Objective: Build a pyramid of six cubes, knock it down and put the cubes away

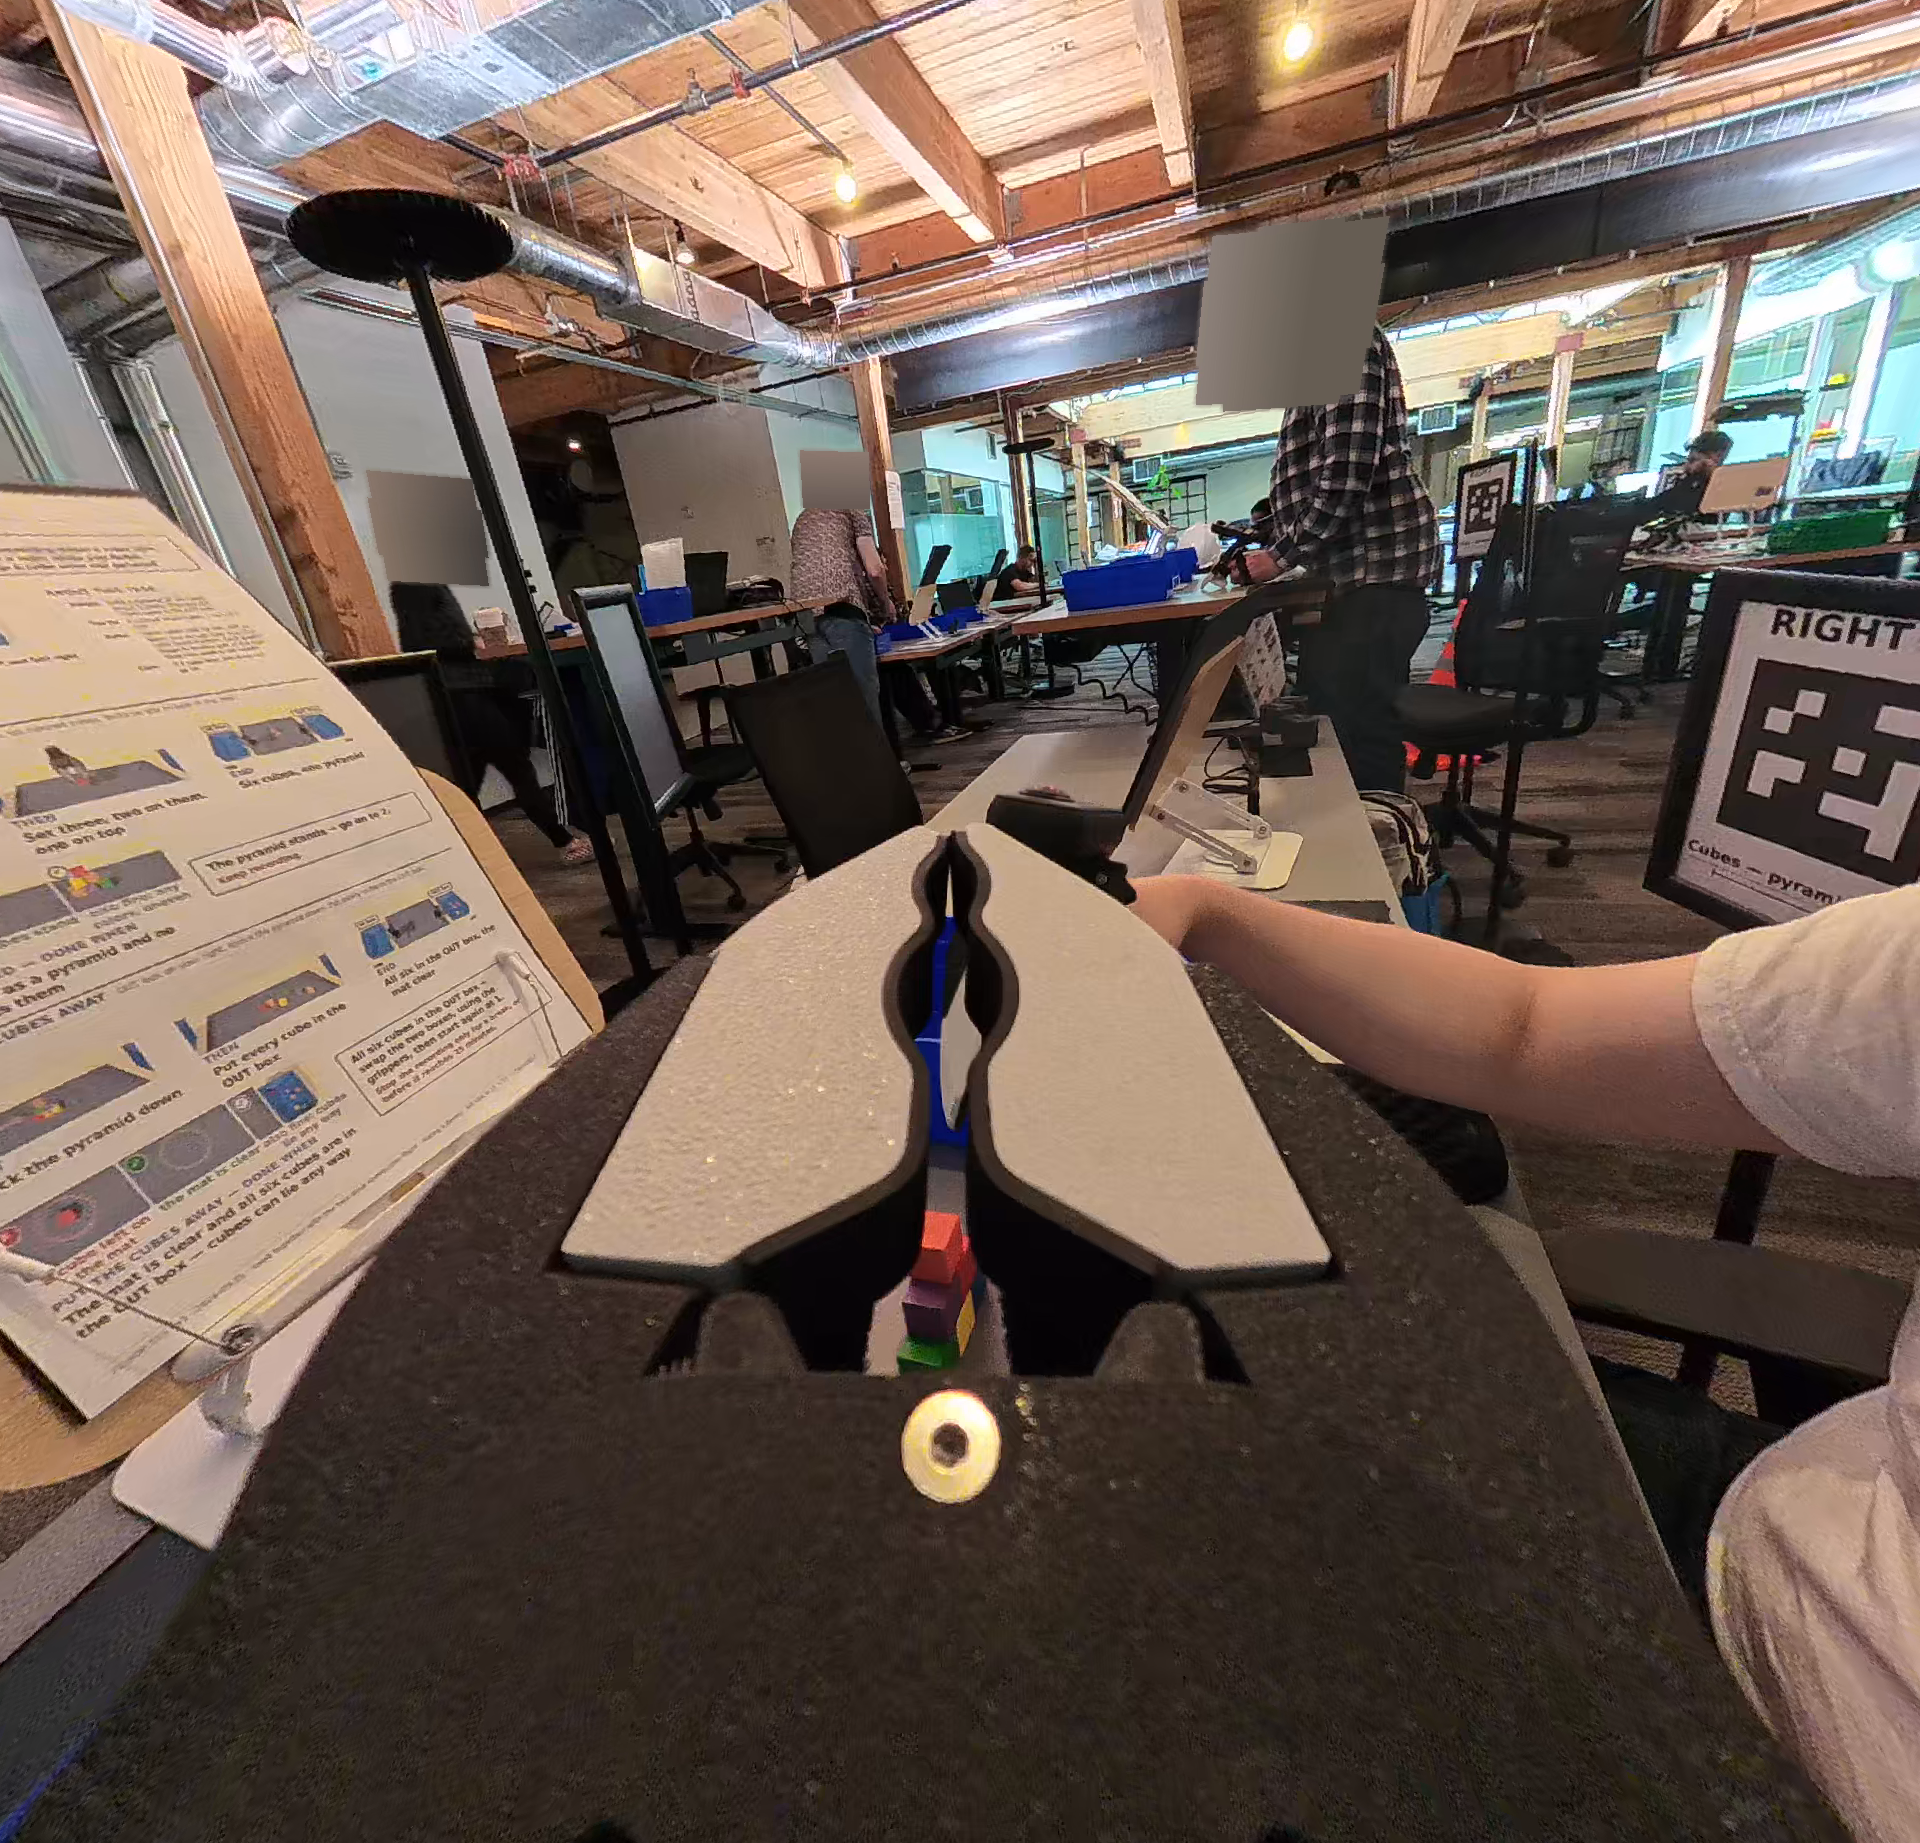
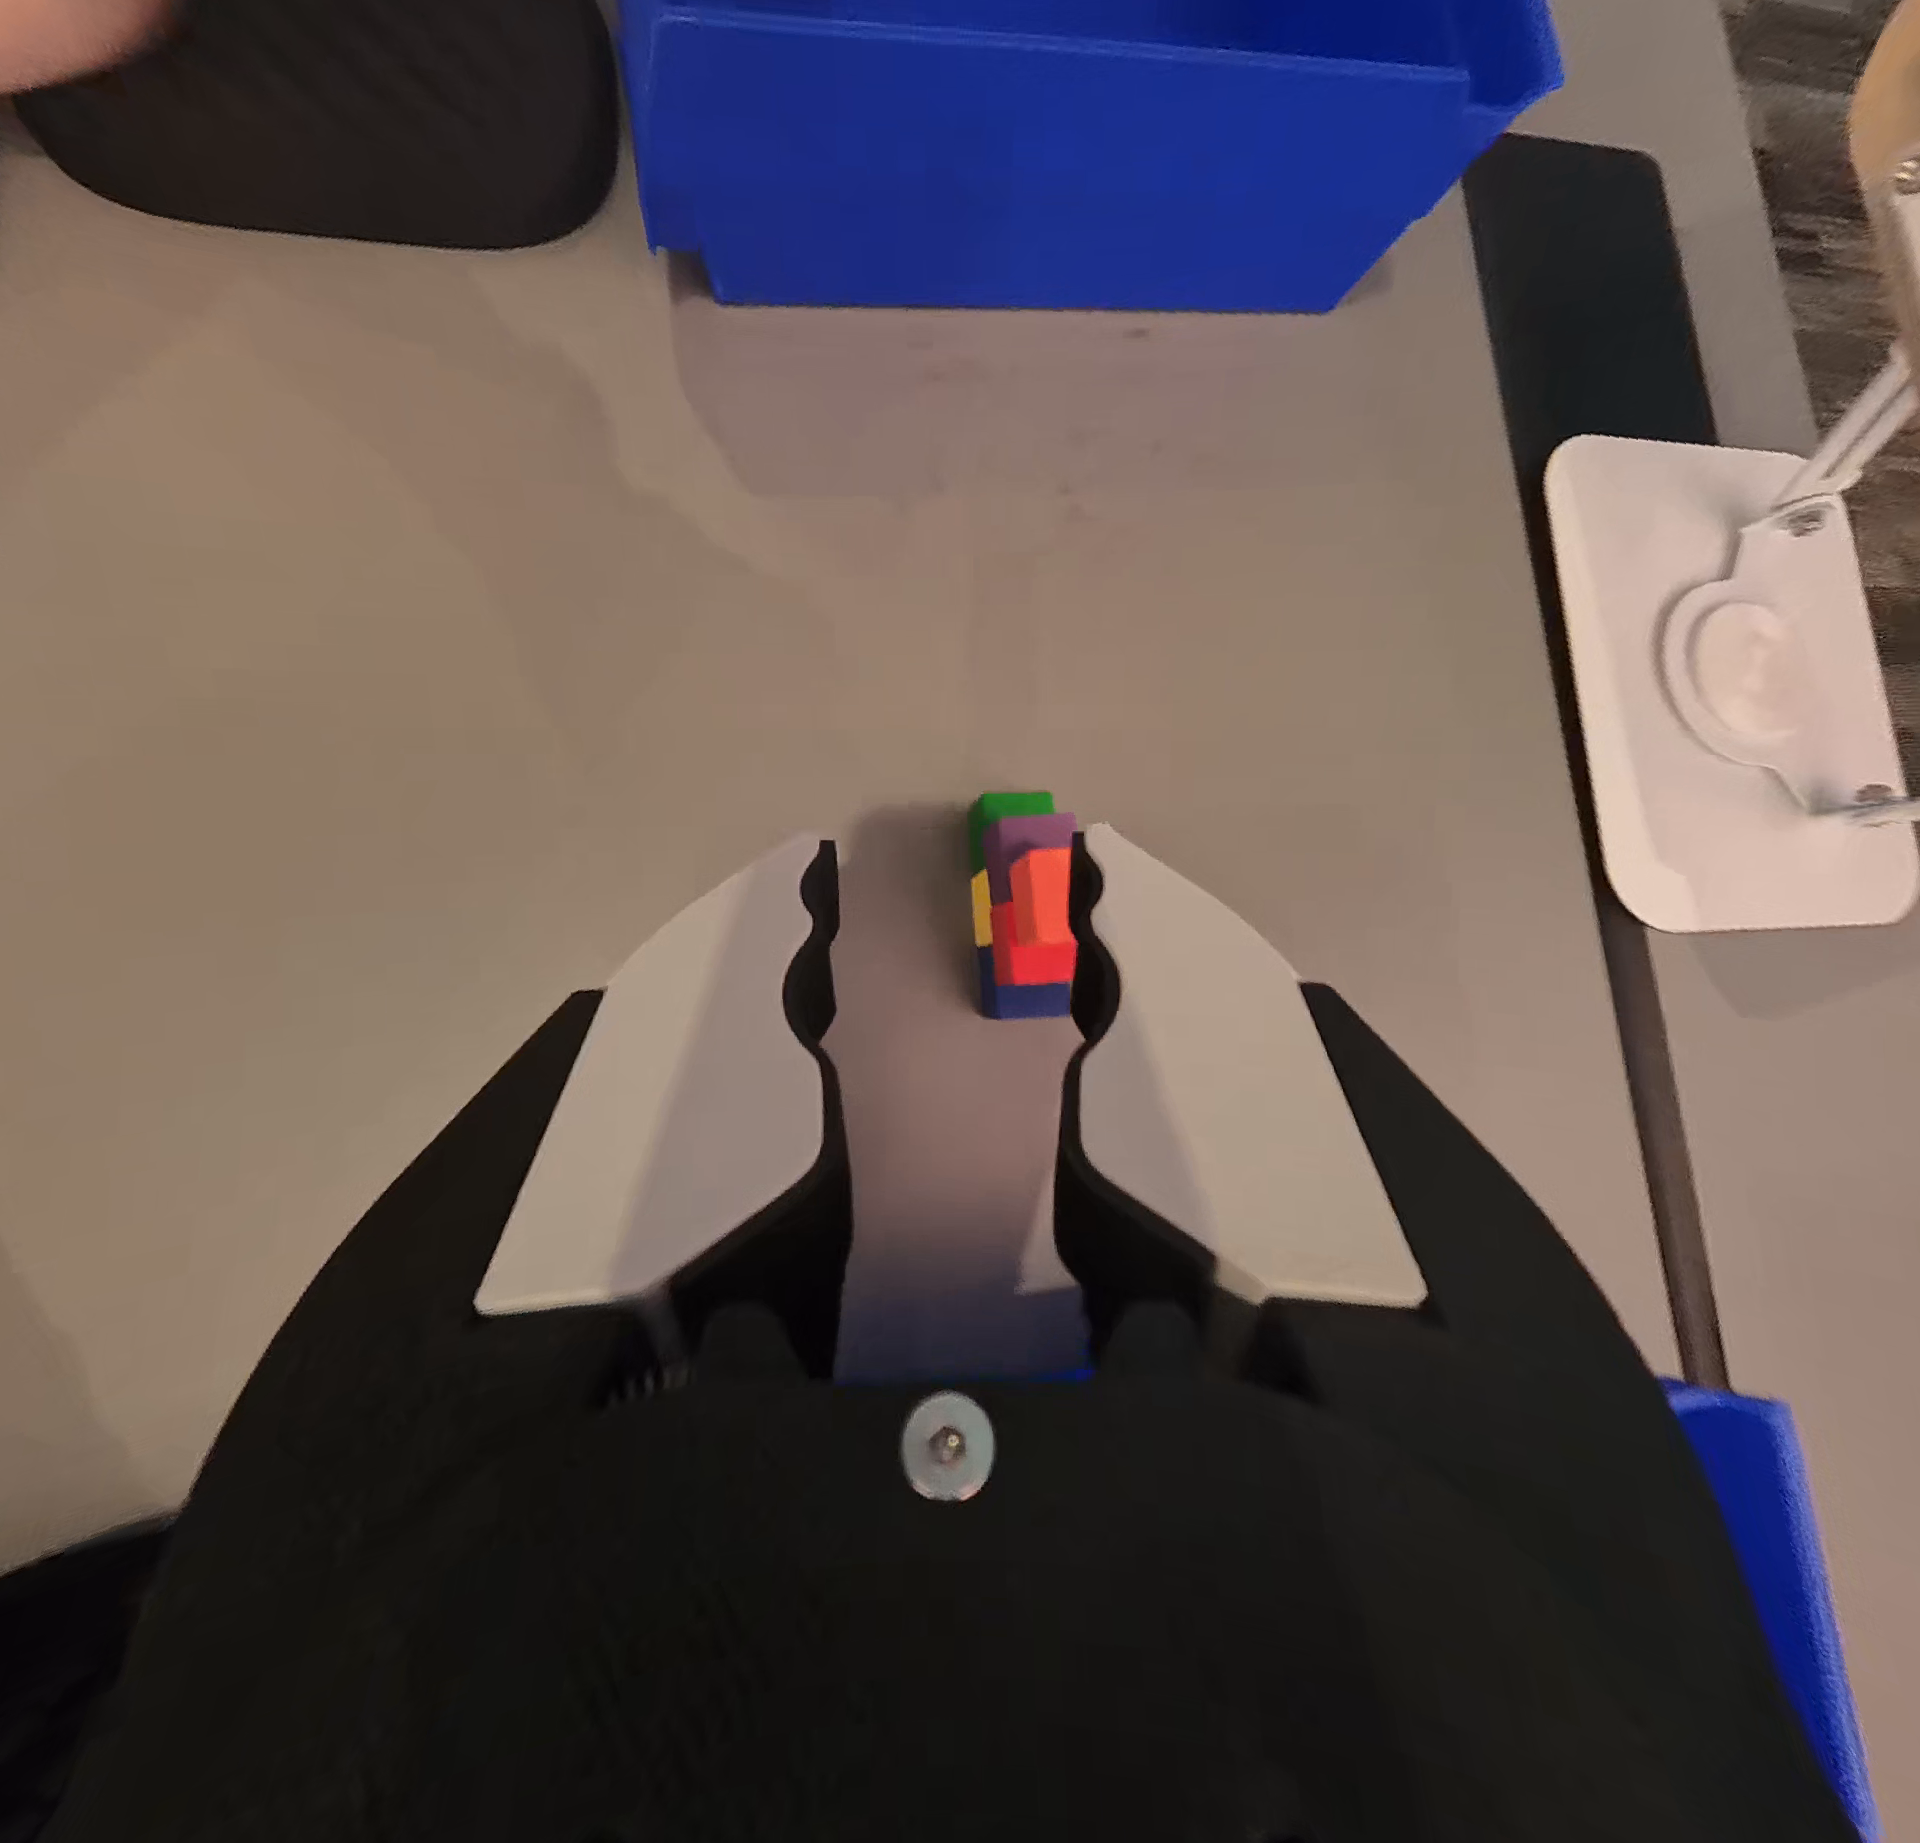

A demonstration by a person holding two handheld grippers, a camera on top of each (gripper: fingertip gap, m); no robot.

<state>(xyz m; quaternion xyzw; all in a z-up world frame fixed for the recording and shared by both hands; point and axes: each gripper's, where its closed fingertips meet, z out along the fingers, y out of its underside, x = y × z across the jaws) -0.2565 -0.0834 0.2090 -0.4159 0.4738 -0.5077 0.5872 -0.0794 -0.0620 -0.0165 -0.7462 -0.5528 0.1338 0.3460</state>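
Note:
A pyramid of coloured cubes [image 2: 1023, 910] stands on the grey mat [image 2: 416, 650]; from above I see green, purple, orange, red, yellow and blue cubes. My right gripper [image 2: 954, 848] is open above the mat, and the pyramid lies between its fingers, close to the right finger [image 2: 1195, 1014]. My left gripper [image 1: 951, 848] is shut and empty, held level. Through the slit between its fingers the pyramid [image 1: 940, 1294] shows, with the orange cube on top.
A blue bin [image 2: 1039, 131] stands at the mat's far edge, a second blue bin [image 2: 1766, 1533] at the near right. A white stand base [image 2: 1725, 681] sits to the right. An instruction sheet [image 1: 208, 962] stands at the left, a marker sign [image 1: 1808, 754] at the right. A person's arm [image 1: 1403, 1014] crosses behind the left gripper. One gripper's finger ends stand about 30 centimeters off the other's.

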